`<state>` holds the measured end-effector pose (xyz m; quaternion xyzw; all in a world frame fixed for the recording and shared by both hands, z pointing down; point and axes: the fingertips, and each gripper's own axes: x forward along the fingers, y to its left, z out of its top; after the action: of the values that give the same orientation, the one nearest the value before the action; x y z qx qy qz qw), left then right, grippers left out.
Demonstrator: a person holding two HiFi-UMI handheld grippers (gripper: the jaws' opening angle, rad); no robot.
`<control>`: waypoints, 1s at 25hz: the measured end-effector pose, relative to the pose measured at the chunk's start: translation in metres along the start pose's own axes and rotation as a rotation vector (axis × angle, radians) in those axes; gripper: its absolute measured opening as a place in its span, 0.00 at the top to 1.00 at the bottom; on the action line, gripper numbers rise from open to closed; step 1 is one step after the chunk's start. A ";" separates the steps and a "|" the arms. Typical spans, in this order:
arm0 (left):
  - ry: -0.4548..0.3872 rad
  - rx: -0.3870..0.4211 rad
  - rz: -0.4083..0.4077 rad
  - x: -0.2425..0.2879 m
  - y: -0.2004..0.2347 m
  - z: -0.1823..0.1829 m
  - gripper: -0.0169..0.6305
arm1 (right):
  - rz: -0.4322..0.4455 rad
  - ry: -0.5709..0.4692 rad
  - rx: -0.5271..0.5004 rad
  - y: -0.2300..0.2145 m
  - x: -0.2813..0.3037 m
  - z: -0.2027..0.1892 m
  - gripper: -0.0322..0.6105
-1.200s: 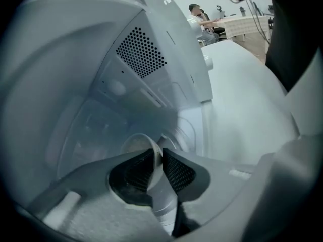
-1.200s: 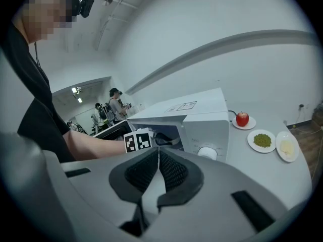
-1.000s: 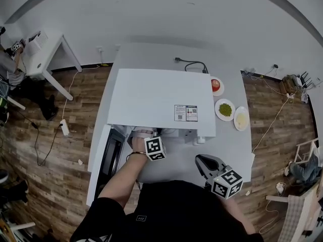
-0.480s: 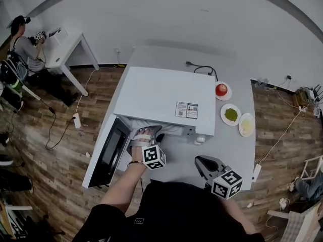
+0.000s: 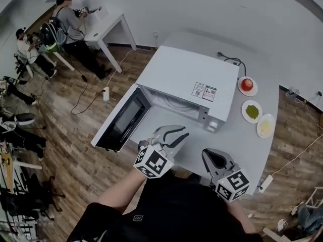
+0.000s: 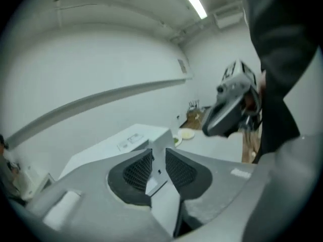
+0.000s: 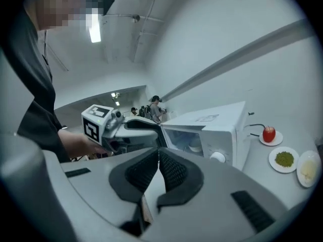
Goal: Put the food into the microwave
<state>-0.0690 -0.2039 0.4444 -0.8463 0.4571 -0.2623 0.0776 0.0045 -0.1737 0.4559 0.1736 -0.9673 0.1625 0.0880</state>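
Note:
The white microwave (image 5: 192, 77) stands on the grey table (image 5: 252, 150) with its door (image 5: 123, 117) swung wide open to the left, and its cavity (image 5: 171, 105) shows. To its right lie three plates: a red fruit (image 5: 247, 84), green food (image 5: 252, 111) and pale yellow food (image 5: 266, 125). My left gripper (image 5: 177, 135) hovers in front of the open cavity; its jaws are closing with nothing between them (image 6: 158, 158). Closer to me, my right gripper (image 5: 213, 156) is shut and empty (image 7: 158, 155), aimed at the microwave (image 7: 217, 130).
A black cable (image 5: 229, 60) lies on the table behind the microwave. The open door overhangs the table's left edge above the wooden floor (image 5: 75, 135). Two people sit at a white desk (image 5: 108, 21) at the far left.
The left gripper has drawn back from the microwave's front and risen toward me. The door has swung from partly open to wide open. The right gripper shifted only slightly.

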 end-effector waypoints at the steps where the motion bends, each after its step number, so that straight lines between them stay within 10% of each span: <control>1: -0.058 -0.049 -0.003 -0.011 -0.001 0.020 0.85 | 0.010 -0.017 -0.012 0.003 -0.004 0.005 0.92; 12: -0.270 -0.468 0.059 -0.095 0.013 0.060 0.96 | -0.014 -0.156 -0.065 0.041 -0.023 0.062 0.92; 25: -0.283 -0.489 0.009 -0.125 0.030 0.028 0.96 | -0.078 -0.189 -0.074 0.065 0.018 0.076 0.93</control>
<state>-0.1316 -0.1223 0.3626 -0.8660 0.4952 -0.0231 -0.0649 -0.0443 -0.1478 0.3706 0.2224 -0.9691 0.1059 0.0091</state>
